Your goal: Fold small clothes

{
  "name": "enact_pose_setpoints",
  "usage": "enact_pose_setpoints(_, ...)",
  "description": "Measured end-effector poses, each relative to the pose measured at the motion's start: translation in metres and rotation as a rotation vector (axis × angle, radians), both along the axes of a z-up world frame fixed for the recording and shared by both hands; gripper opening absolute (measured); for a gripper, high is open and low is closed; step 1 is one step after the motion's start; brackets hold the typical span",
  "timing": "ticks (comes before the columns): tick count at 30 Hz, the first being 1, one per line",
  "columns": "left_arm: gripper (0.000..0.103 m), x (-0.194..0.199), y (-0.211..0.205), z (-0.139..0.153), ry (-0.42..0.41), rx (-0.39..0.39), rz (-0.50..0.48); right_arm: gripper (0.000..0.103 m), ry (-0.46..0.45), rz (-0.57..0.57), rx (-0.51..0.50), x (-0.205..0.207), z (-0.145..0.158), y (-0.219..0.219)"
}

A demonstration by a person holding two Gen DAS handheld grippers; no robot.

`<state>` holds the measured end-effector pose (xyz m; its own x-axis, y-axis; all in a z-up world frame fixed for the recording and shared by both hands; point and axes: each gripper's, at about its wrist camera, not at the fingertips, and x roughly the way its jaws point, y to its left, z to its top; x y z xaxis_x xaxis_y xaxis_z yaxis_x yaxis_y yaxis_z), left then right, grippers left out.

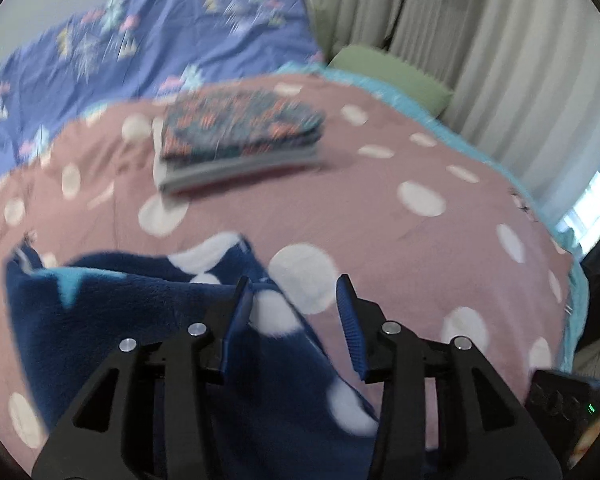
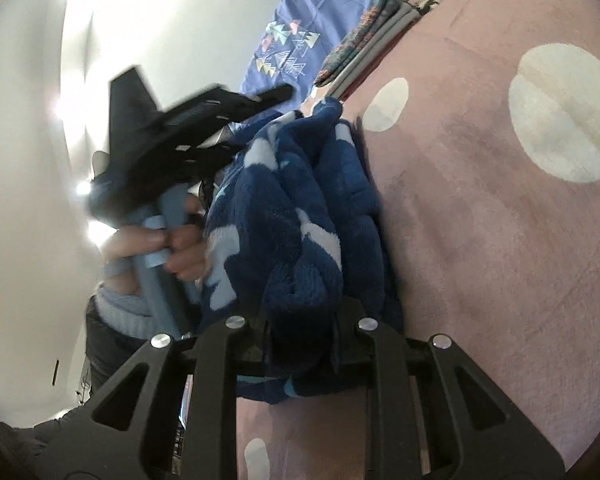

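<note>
Right now we have the navy fleece garment (image 1: 148, 320) lying bunched on the pink spotted bedspread (image 1: 440, 152), at the near left of the left wrist view, with a finished stack of folded clothes (image 1: 236, 136) farther up the bed toward the blue patterned sheet (image 1: 152, 44).

Our right gripper (image 2: 300, 320) has its fingers clamped on a thick roll of the fleece, which fills the gap between them. Our left gripper (image 1: 296, 308) stands with its fingers apart; the cloth's edge lies under and between them, beside the left finger, but nothing is pinched. In the right wrist view we see the left gripper's body and the person's hand (image 2: 160, 244) on its handle, just beside the garment.

We judge that we are laying the piece down to flatten it for a fold. To do that well, we should:

- keep the right hold firm, since the fleece is bulky and springy and could slip out as one lump;
- bring the left fingers onto a single clear edge, not a bundle of layers;
- draw the two holds apart so the cloth lies flat before any crease is made;
- work in the near part of the bed, well apart from the finished stack, so we do not drag it.

Blur in the left view hides the cloth's exact edges.
</note>
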<state>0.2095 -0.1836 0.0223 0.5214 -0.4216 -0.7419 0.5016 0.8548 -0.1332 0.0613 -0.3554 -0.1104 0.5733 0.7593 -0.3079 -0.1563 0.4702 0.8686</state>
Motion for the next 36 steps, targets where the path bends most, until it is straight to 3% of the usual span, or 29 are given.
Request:
enact_pose_setpoints(3,0.045,-0.040,0.015,0.026,-0.140,0.064,-0.035,0.021,-0.011,0.004,-0.018,-0.005,0.004,0.002)
enact_pose_setpoints(6,0.045,-0.067,0.040,0.028,-0.219,0.206,-0.008,0.021,-0.008,0.010,-0.008,-0.006,0.005,0.003)
enact_pose_setpoints(9,0.045,-0.076,0.060,0.005,-0.218,0.343,0.014,0.021,0.003,0.010,0.008,-0.004,0.002,0.001)
enact_pose_setpoints(11,0.045,-0.078,0.066,-0.020,-0.197,0.371,0.005,0.023,0.017,-0.002,0.000,-0.006,0.000,-0.001)
enact_pose_setpoints(14,0.045,-0.080,0.053,-0.046,-0.247,0.442,-0.008,0.026,0.060,-0.038,-0.021,-0.004,-0.004,-0.005)
enact_pose_setpoints(17,0.045,-0.069,0.040,-0.048,-0.236,0.436,-0.009,0.035,0.044,-0.118,-0.135,-0.013,0.009,-0.013)
enact_pose_setpoints(20,0.045,-0.058,0.031,-0.049,-0.208,0.434,-0.014,0.035,-0.033,-0.196,-0.240,-0.028,0.036,-0.022)
enact_pose_setpoints(25,0.045,-0.061,0.028,-0.052,-0.220,0.438,-0.020,0.035,-0.227,-0.068,-0.298,-0.036,0.076,0.007)
enact_pose_setpoints(28,0.045,-0.064,0.031,-0.053,-0.227,0.415,-0.013,0.038,-0.168,-0.004,-0.355,-0.017,0.064,0.035)
enact_pose_setpoints(29,0.045,-0.065,0.032,-0.053,-0.230,0.406,-0.010,0.029,-0.131,-0.017,-0.380,-0.012,0.053,0.035)
enact_pose_setpoints(30,0.045,-0.066,0.035,-0.052,-0.237,0.398,0.006,0.028,-0.103,-0.029,-0.399,-0.005,0.038,0.038)
enact_pose_setpoints(33,0.049,-0.072,0.045,-0.049,-0.267,0.351,0.004,0.027,-0.145,-0.035,-0.388,-0.009,0.025,0.039)
enact_pose_setpoints(36,0.064,-0.090,0.059,-0.036,-0.326,0.325,0.009,0.027,-0.142,-0.022,-0.412,-0.012,0.026,0.039)
